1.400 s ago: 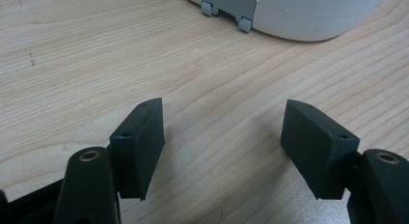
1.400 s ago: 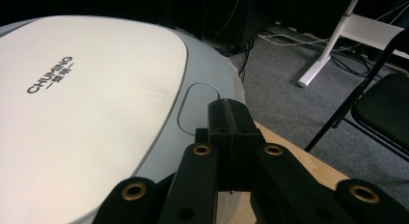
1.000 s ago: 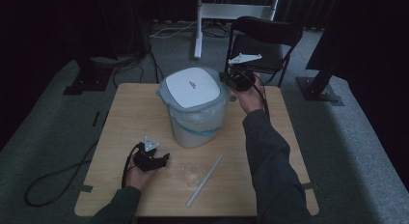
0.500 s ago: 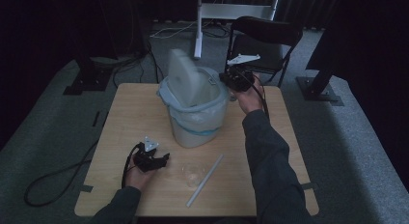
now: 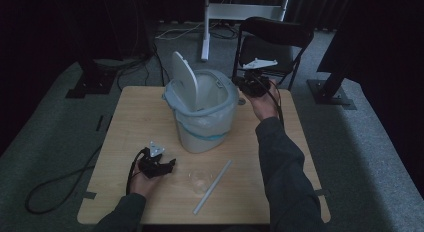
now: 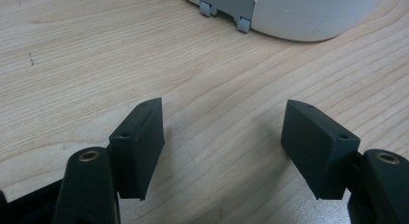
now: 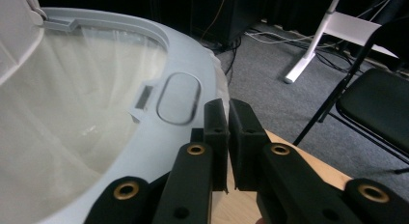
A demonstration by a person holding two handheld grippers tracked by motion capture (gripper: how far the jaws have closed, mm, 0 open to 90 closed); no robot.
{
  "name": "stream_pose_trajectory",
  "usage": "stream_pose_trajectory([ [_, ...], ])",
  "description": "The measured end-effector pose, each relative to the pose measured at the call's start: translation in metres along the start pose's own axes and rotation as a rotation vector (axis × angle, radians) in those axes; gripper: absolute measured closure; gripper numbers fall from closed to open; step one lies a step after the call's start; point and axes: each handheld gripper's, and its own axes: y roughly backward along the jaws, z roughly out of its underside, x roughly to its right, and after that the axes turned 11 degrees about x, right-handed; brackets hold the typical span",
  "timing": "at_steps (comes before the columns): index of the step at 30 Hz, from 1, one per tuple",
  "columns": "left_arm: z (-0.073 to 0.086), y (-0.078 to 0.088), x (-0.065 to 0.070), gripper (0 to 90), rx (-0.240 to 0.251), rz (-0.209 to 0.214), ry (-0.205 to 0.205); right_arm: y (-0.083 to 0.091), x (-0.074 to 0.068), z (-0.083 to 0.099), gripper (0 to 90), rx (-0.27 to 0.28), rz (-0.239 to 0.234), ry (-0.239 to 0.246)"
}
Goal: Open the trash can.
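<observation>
Right tongs (image 7: 227, 151) nearly clenched, just been parting, nothing between, beside bin (image 5: 205, 122) rim button (image 7: 178, 98). Left tongs (image 6: 224, 147) released over table (image 5: 140, 117). Bin mid-table, lid (image 5: 184, 82) upright.

Floor: grey carpet (image 5: 60, 122) around the wooden surface (image 5: 135, 117).
Chair: black folding chair (image 5: 280, 34) just behind the surface's far right corner.
Stand: white metal stand (image 5: 206, 27) left of the chair.
Cables: loose cables (image 5: 135, 67) on the carpet left of the stand.
Light: dim, dark backdrop behind the chair.
</observation>
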Motion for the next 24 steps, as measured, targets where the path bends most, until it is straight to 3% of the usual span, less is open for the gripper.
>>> stream_pose_trajectory([
  [12,0.0,0.0,0.0,32.3,0.0,0.0,0.0,0.021,0.006,0.018,81.7,-0.03,0.041,0.005],
  [24,0.0,0.0,0.0,32.2,0.001,0.0,0.001,0.036,0.001,0.04,78.9,-0.038,0.022,0.007],
])
